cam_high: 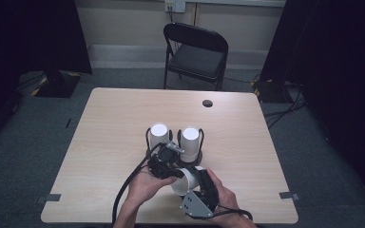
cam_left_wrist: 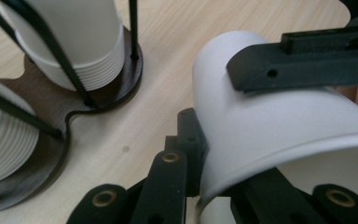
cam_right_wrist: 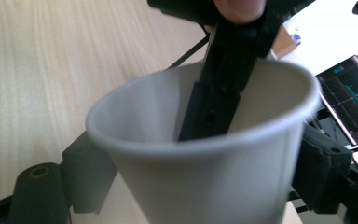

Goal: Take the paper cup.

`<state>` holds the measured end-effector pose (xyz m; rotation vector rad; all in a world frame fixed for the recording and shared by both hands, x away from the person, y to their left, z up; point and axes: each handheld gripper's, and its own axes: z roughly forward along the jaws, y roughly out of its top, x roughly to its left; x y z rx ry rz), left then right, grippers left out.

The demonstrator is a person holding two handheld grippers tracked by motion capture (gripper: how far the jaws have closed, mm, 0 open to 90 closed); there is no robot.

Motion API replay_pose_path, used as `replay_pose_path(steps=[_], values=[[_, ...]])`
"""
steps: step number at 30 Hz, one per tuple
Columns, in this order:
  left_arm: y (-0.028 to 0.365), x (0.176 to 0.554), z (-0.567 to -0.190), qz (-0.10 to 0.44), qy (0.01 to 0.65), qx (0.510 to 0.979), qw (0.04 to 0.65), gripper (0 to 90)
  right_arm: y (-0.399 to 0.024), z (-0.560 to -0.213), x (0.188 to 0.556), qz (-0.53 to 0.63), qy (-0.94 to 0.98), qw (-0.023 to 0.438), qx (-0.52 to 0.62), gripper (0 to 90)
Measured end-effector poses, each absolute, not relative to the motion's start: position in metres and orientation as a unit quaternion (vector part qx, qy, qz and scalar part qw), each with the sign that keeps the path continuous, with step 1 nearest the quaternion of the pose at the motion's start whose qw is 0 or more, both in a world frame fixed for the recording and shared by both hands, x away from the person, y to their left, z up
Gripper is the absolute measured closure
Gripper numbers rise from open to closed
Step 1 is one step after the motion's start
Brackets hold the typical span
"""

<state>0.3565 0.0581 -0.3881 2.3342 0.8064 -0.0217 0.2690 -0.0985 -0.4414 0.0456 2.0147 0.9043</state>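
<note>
Left claw (cam_high: 171,164) clamped shut; right claw (cam_high: 197,183) jaws spread wide; both hands close together.

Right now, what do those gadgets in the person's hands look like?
Both are black handheld tools with two blocky black jaws, brass-coloured rivets at the joints. The left gripper trails a thick black cable. The right gripper carries a grey three-cornered plate dotted with holes. The forearms are bare, no sleeves.

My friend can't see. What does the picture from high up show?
Two hands hold black grippers around a white paper cup near the front of a wooden table. Behind it, two more white cups sit in a dark rack, and a black chair stands beyond.
</note>
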Motion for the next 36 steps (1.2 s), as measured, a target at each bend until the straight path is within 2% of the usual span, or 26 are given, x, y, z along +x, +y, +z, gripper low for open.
replay_pose_path(steps=[5,21,28,32,34,36], values=[[0.055,0.357,-0.389,-0.021,0.310,0.885,0.347,85.1,-0.101,-0.438,0.268,0.374,0.811,0.450,0.016,20.5],[0.051,0.352,-0.392,0.008,0.327,0.876,0.355,85.3,-0.103,-0.427,0.265,0.402,0.804,0.436,0.029,25.1],[0.053,0.353,-0.394,0.014,0.334,0.871,0.360,80.2,-0.104,-0.427,0.266,0.404,0.804,0.434,0.036,25.1],[0.058,0.353,-0.396,0.021,0.344,0.862,0.371,71.2,-0.105,-0.427,0.268,0.408,0.804,0.431,0.041,25.1],[0.058,0.353,-0.396,0.021,0.344,0.862,0.372,70.3,-0.105,-0.427,0.268,0.408,0.804,0.430,0.045,25.1],[0.060,0.352,-0.395,0.029,0.348,0.858,0.377,63.9,-0.106,-0.426,0.268,0.407,0.805,0.428,0.049,25.1]])
